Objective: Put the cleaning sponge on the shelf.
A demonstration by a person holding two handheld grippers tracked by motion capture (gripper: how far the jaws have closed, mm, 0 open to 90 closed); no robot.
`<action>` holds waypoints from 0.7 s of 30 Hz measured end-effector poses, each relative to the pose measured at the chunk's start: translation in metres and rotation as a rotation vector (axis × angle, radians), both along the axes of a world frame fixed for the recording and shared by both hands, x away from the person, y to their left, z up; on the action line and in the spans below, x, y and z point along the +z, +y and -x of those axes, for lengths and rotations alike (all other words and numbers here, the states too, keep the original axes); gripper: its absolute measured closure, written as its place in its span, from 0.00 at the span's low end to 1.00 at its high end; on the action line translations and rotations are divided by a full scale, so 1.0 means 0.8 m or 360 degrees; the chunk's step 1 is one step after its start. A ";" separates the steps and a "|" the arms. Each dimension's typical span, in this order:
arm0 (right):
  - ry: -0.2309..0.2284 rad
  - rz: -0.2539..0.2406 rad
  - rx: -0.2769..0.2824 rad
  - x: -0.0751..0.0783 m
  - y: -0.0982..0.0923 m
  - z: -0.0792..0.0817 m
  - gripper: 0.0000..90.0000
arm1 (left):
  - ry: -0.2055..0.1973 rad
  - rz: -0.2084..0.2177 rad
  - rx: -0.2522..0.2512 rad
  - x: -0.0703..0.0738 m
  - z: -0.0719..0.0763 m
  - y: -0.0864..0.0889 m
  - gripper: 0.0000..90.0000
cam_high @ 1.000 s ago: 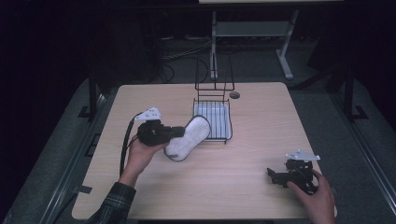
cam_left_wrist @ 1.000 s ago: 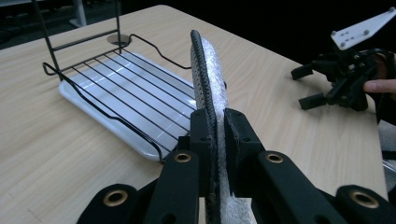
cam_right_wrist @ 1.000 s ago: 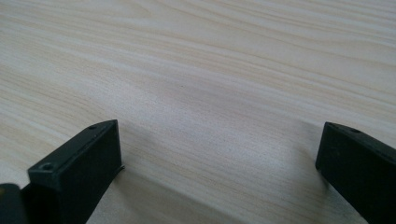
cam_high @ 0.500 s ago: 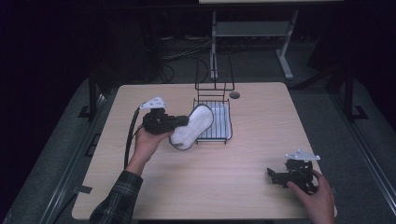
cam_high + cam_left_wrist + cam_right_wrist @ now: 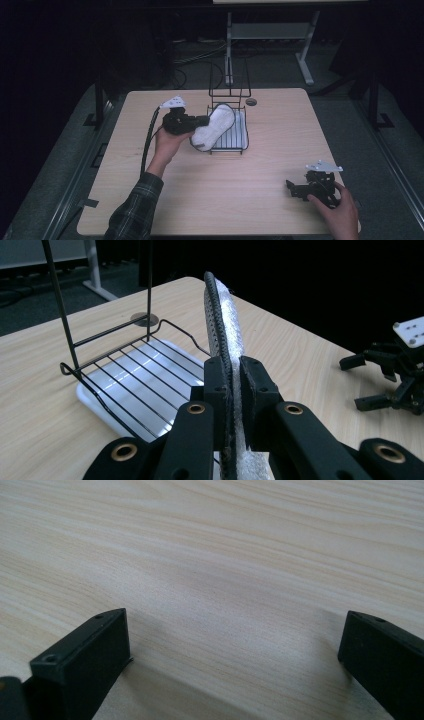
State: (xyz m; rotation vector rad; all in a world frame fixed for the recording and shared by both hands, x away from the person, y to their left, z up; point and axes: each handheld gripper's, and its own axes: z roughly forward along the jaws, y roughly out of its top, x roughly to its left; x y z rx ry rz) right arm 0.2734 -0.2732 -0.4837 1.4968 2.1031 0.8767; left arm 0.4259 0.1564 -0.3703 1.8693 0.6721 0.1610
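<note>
The left gripper (image 5: 205,121) pinches the white insole (image 5: 215,127) by its edge, holding it on edge above the wire rack's (image 5: 228,141) nine o'clock rim, probably to slot it in. The right gripper (image 5: 295,189), jaws spread, rests idle on the table (image 5: 210,200) around four o'clock, well clear.

Table (image 5: 220,200): pale wood-grain top with rounded corners. A black wire rack (image 5: 227,132) over a white tray (image 5: 242,135) stood at far centre; a small round grommet (image 5: 251,101) sat in the top just right of the rack.
</note>
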 end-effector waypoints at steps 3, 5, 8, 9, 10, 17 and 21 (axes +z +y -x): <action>-0.0001 0.0001 0.0001 0.000 0.000 0.000 0.00 | 0.0005 0.0013 0.0009 -0.002 -0.009 -0.005 0.92; 0.0000 0.0000 0.0000 0.000 0.000 0.000 0.00 | 0.0006 0.0026 0.0021 -0.003 -0.015 -0.008 0.92; 0.0000 0.0000 0.0000 0.000 0.000 0.000 0.00 | 0.0024 0.0040 0.0026 -0.005 -0.022 -0.012 0.92; 0.0001 0.0000 0.0000 0.000 0.000 0.000 0.00 | 0.0027 0.0039 0.0031 -0.007 -0.028 -0.016 0.92; 0.0000 0.0000 0.0000 0.000 0.000 0.000 0.00 | 0.0026 0.0034 0.0027 -0.007 -0.031 -0.017 0.92; 0.0000 0.0000 0.0000 0.000 0.000 0.000 0.00 | 0.0040 0.0044 0.0040 -0.015 -0.047 -0.028 0.92; 0.0000 0.0000 0.0000 0.000 0.000 0.000 0.00 | 0.0065 0.0062 0.0052 -0.019 -0.054 -0.034 0.92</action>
